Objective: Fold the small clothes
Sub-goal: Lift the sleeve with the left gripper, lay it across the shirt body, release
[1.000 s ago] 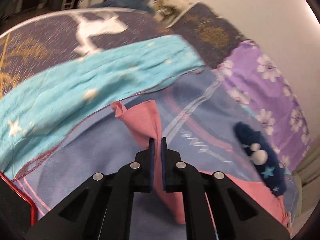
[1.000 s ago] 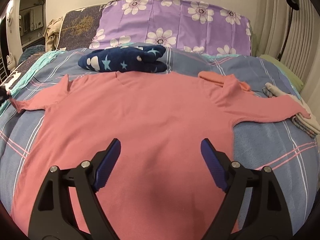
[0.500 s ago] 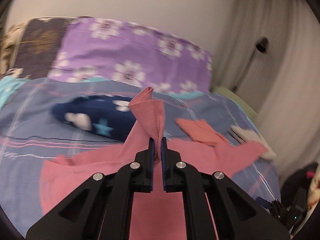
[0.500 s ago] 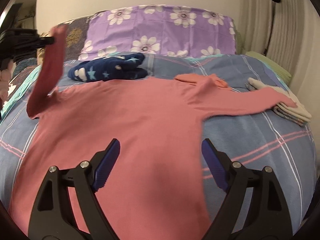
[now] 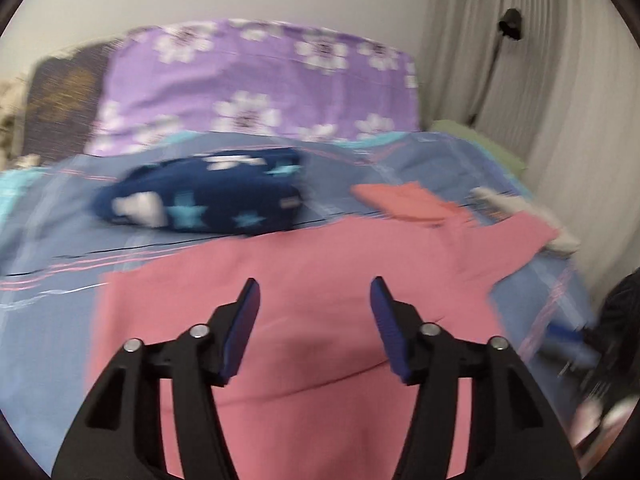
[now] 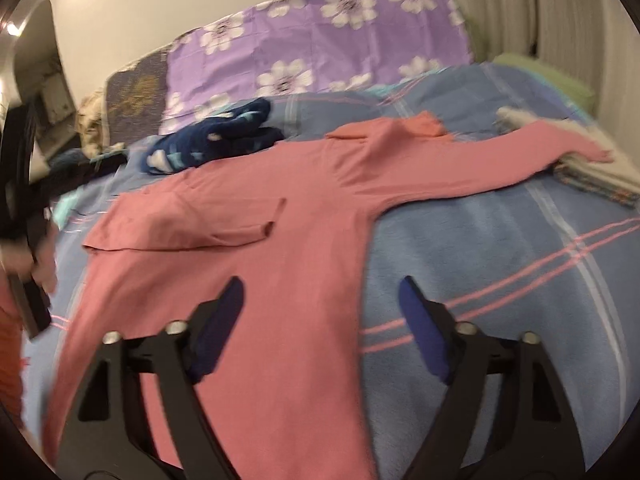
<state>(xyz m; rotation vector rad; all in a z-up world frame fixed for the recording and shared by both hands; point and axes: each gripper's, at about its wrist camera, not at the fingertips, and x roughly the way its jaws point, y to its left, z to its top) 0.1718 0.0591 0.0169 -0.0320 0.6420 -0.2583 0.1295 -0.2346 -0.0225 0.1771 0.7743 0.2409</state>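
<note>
A pink long-sleeved top (image 6: 288, 280) lies flat on the blue plaid bedspread (image 6: 500, 248). Its left sleeve (image 6: 192, 224) is folded across the chest, while the right sleeve (image 6: 520, 160) stretches out to the right. My left gripper (image 5: 314, 292) hovers over the top (image 5: 320, 280) with its jaws opening and nothing between them. My right gripper (image 6: 320, 292) hangs above the top's right edge, its jaws closing with nothing pressed between them. The left gripper's dark body shows at the left edge of the right wrist view, held in a hand.
A navy garment with stars (image 6: 216, 140) lies behind the top, near a purple floral pillow (image 6: 320, 48). A small folded pile of light cloth (image 6: 592, 168) sits under the right sleeve's end. A curtain (image 5: 540, 100) hangs on the right.
My left gripper carried the left sleeve across the top, then let go and opened; the sleeve now lies folded on the chest. My right gripper shifted toward the right side and narrowed slightly.
</note>
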